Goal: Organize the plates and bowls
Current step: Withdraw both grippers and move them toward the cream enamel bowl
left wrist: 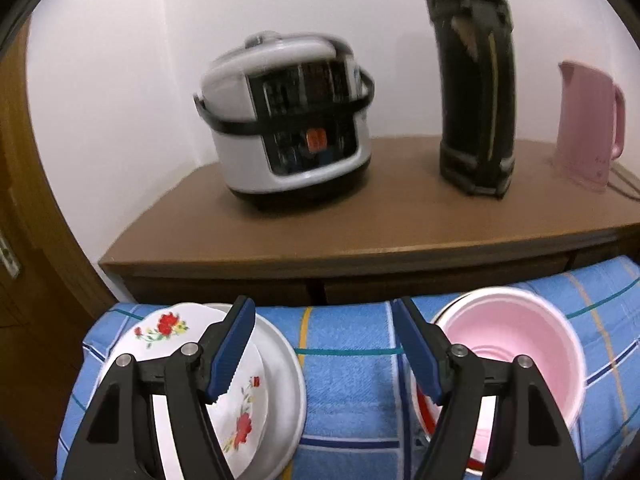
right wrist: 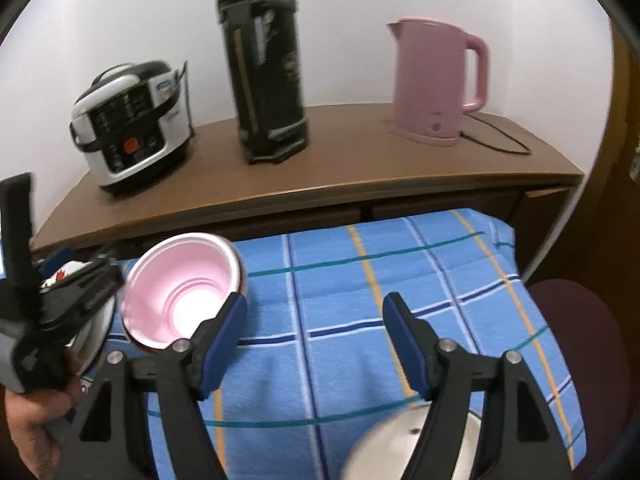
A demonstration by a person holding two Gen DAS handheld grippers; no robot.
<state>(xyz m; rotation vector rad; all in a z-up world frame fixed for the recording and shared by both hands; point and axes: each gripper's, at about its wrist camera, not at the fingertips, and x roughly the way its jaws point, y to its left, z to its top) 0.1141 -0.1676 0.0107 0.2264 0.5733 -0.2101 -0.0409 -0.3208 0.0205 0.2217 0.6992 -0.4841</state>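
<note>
A floral plate (left wrist: 240,412) with red flowers lies on a plain white plate (left wrist: 286,380) at the left of the blue checked cloth (left wrist: 344,380). A pink bowl (left wrist: 516,344) sits in a red-rimmed bowl at the right; it also shows in the right wrist view (right wrist: 180,284). My left gripper (left wrist: 324,340) is open and empty, above the cloth between plates and bowl. My right gripper (right wrist: 314,332) is open and empty over the cloth, right of the pink bowl. A metal plate (right wrist: 392,444) lies low under its right finger. The left gripper body (right wrist: 60,308) shows at the left there.
Behind the cloth stands a brown wooden cabinet (left wrist: 360,232) against a white wall. On it are a rice cooker (left wrist: 288,120), a tall black thermos (left wrist: 476,92) and a pink kettle (left wrist: 588,128) with its cord. A dark red seat (right wrist: 576,320) is at the right.
</note>
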